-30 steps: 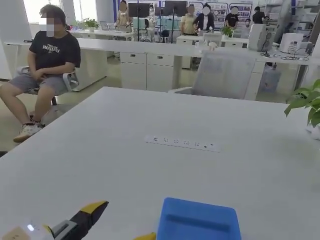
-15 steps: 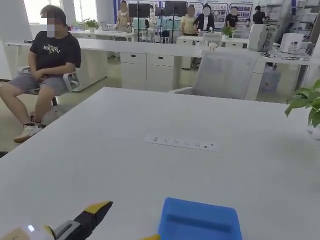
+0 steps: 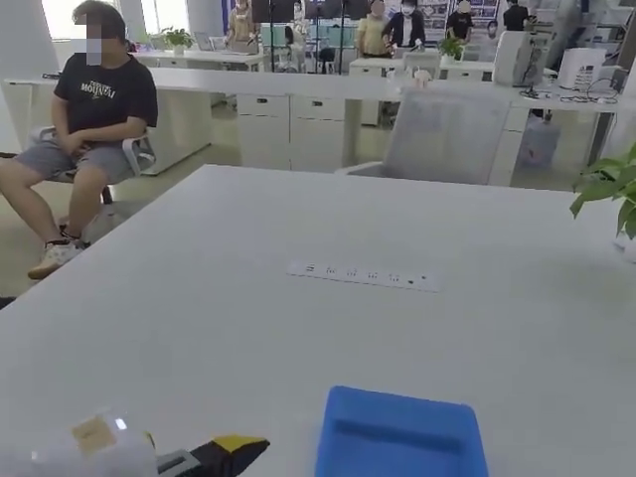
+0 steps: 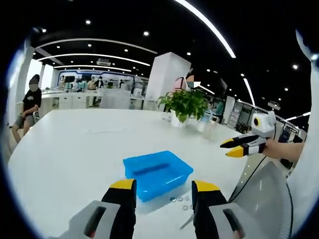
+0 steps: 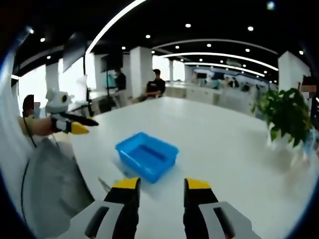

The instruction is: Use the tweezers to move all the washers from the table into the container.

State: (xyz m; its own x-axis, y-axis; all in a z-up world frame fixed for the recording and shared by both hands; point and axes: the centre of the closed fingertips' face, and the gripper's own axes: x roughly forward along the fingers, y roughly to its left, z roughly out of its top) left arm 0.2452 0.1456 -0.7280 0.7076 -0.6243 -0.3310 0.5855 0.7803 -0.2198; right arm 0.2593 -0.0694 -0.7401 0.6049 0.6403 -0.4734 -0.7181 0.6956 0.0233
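Observation:
The blue container (image 3: pixel 399 437) stands near the table's front edge. My left gripper (image 3: pixel 231 455) comes in low at its left, one yellow tip showing. In the left gripper view my left gripper (image 4: pixel 164 186) is open with nothing between its jaws, and the blue container (image 4: pixel 157 172) lies just ahead. Several small washers (image 4: pixel 180 199) lie on the table beside it, with the tweezers (image 4: pixel 187 221) lying nearby. The right gripper (image 4: pixel 242 145) hovers off to the right. My right gripper (image 5: pixel 162 184) is open and empty, facing the container (image 5: pixel 147 154) and tweezers (image 5: pixel 104 185).
A white power strip (image 3: pixel 363 276) is set into the table's middle. A potted plant (image 3: pixel 608 189) stands at the far right edge. Beyond the table are a grey chair (image 3: pixel 442 139) and a seated person (image 3: pixel 94 109).
In the head view the left gripper has slid right and lower, closer to the blue container. The camera has shifted a little; the container has stayed put.

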